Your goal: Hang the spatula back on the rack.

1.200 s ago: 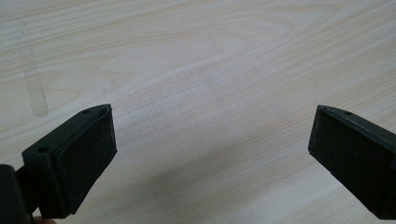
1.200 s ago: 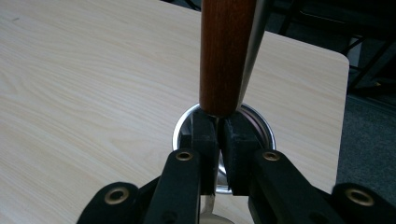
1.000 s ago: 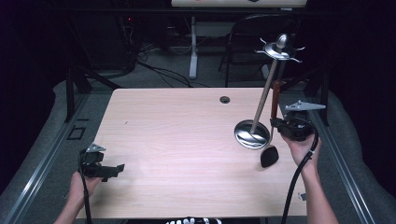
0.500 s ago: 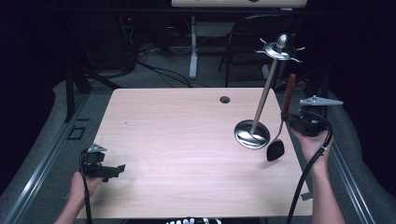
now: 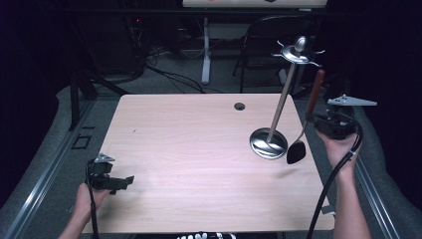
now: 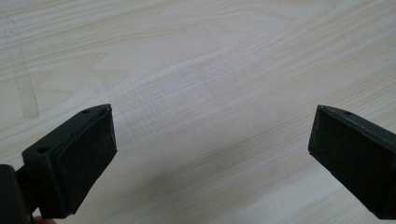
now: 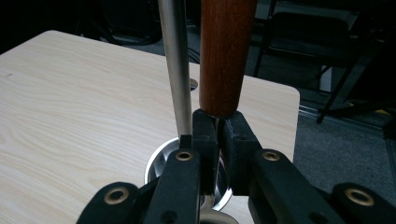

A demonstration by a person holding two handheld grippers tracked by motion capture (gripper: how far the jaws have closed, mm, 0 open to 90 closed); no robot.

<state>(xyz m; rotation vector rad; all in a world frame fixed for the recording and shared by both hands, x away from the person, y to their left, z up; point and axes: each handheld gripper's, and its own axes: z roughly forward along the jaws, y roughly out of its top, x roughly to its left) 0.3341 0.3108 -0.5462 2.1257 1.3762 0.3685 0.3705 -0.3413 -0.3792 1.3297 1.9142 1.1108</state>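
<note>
The utensil stand, a steel pole rising tilted from a round shiny base to a hooked crown, is the largest piece of the work we see, standing right of centre in the high view on the pale wooden table. In the right gripper view we see its pole running up the middle of the frame, with the rim of the base at the bottom behind the jaws.

The ladle comes next: a red-brown wooden handle at the top, a thin shank, and a black bowl hanging low, just to the right of the stand's base in the high view. We cannot tell whether the bowl touches the table. In the right gripper view its handle fills the upper centre, just right of the pole.

The right gripper sits at the right edge of the high view, held in the person's right hand, a cable trailing down along the forearm. Its jaws are clenched on the ladle just below the wooden handle, the pads pressed together with the thin shank between them.

The left gripper rests at the lower left of the high view, near the table's front edge, well apart from the stand. In its own view we see its jaws released, standing wide over bare wood with nothing between them.
</note>
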